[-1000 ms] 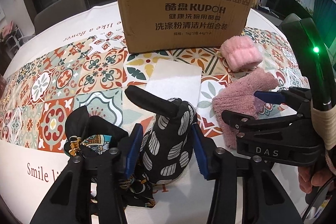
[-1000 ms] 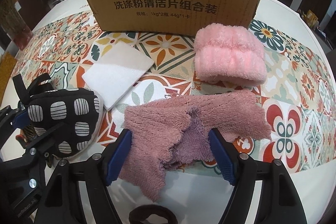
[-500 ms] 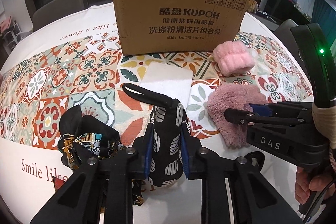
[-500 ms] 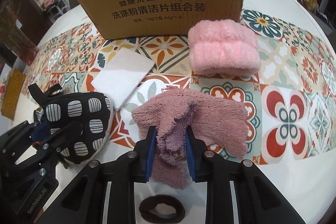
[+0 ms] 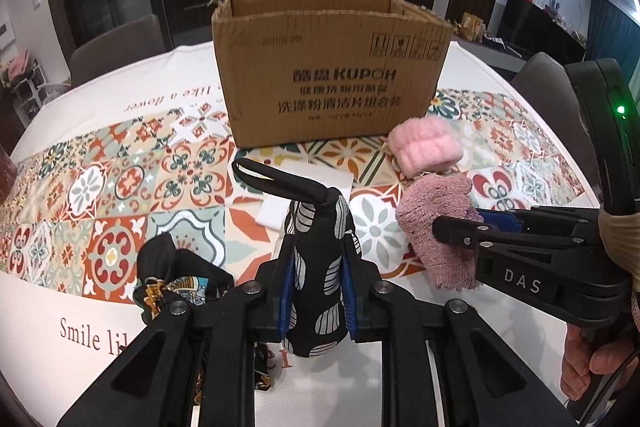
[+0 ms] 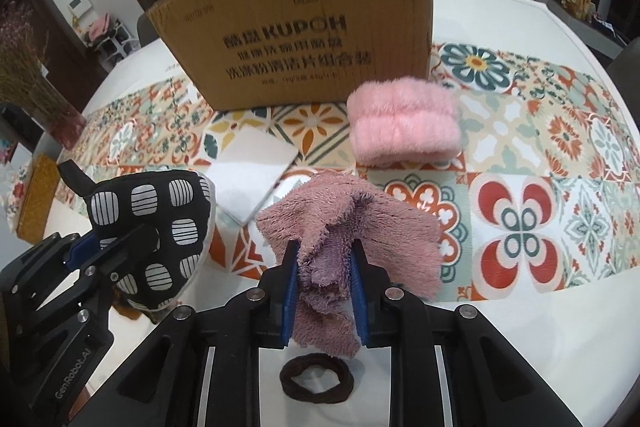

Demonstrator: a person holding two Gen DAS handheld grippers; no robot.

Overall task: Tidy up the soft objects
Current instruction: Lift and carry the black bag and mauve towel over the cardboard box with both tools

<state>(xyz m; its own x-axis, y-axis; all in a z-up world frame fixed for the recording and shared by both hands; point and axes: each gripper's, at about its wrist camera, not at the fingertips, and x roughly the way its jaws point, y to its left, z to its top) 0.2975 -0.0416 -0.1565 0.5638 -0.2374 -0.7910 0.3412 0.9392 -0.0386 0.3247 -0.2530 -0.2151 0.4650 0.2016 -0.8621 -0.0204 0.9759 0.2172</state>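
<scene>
Both tools clenched on soft items above the tabletop [image 5: 460, 327].
Left wrist view: left tool [image 5: 316, 289], just closed, grips the black patterned mitt [image 5: 320, 251] before the cardboard box [image 5: 328, 75]. Right wrist view: right tool [image 6: 325, 277], just closed, pinches the mauve cloth [image 6: 360, 223], near the pink roll [image 6: 402, 123].

box [image 5: 328, 75]: brown with dark print
mitt [image 5: 320, 267]: black with white striped patches
towel [image 6: 360, 231]: dusty mauve
headband [image 6: 404, 123]: light pink
tablecloth [image 6: 560, 187]: white with orange, teal, red floral tiles
hair tie [image 6: 317, 379]: dark brown
</scene>
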